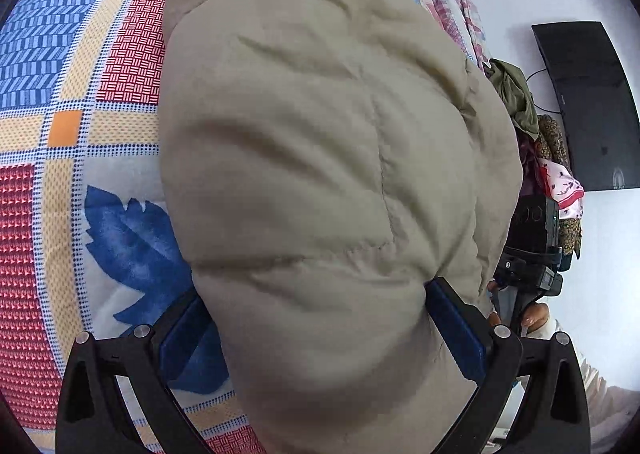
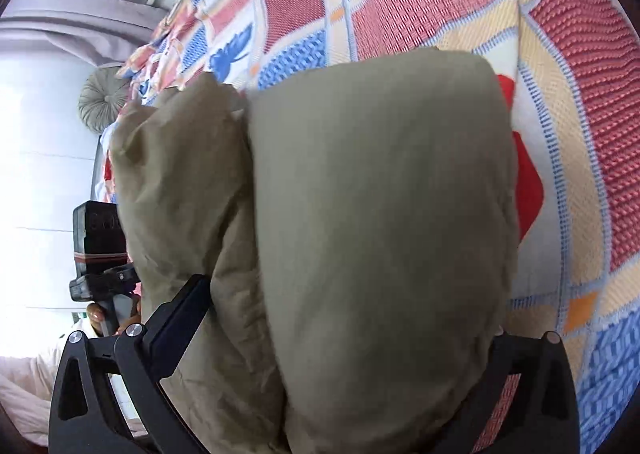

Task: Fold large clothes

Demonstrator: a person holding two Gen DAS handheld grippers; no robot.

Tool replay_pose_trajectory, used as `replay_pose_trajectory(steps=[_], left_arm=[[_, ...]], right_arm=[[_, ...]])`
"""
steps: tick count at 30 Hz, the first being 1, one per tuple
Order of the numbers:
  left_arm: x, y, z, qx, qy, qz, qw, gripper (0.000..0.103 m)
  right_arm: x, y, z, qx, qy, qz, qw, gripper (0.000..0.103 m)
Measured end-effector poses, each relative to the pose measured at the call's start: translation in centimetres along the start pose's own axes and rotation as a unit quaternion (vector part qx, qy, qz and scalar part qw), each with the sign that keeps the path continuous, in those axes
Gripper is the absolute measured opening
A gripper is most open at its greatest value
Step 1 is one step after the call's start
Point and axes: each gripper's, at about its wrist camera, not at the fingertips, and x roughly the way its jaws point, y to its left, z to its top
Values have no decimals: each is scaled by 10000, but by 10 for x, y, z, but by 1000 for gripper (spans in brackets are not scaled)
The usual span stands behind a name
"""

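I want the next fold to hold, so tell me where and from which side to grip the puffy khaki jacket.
Grip the khaki jacket at its thick folded edge, coming in from the near side along the bedspread, as the left hand-held gripper and right hand-held gripper do now. The padding bulges, so wide jaws around a bunched edge probably hold better than a pinch on the flat.

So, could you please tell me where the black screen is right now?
In the left wrist view the black screen hangs on the white wall at the far right, just beyond the pile of clothes beside the padded khaki garment.
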Motion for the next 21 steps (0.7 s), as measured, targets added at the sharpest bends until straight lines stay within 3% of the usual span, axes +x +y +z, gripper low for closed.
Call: replay_pose_trajectory(steps=[5, 10, 11, 12, 15, 18, 21], left_arm=[[24, 12, 4, -414, 205, -515, 9976, 103], [24, -10, 1, -174, 51, -284, 9994, 100], [21, -15, 0, -85, -16, -234, 9997, 94], [18, -19, 1, -17, -68, -210, 9998, 92], [5, -27, 2, 123, -238, -201, 9994, 82], [-11, -34, 3, 269, -392, -261, 9985, 79], [-31, -35, 8, 361, -525, -382, 9972, 79]], right_arm=[[12, -14, 5, 317, 118, 195, 9992, 103], [13, -9, 5, 466, 53, 283, 9985, 100], [12, -7, 5, 483, 63, 294, 9984, 94], [11, -4, 5, 491, 84, 307, 9983, 80], [4, 8, 3, 436, 28, 361, 9984, 59], [0, 24, 1, 385, -39, 473, 9981, 51], [0, 45, 2, 319, -79, 589, 9977, 50]])
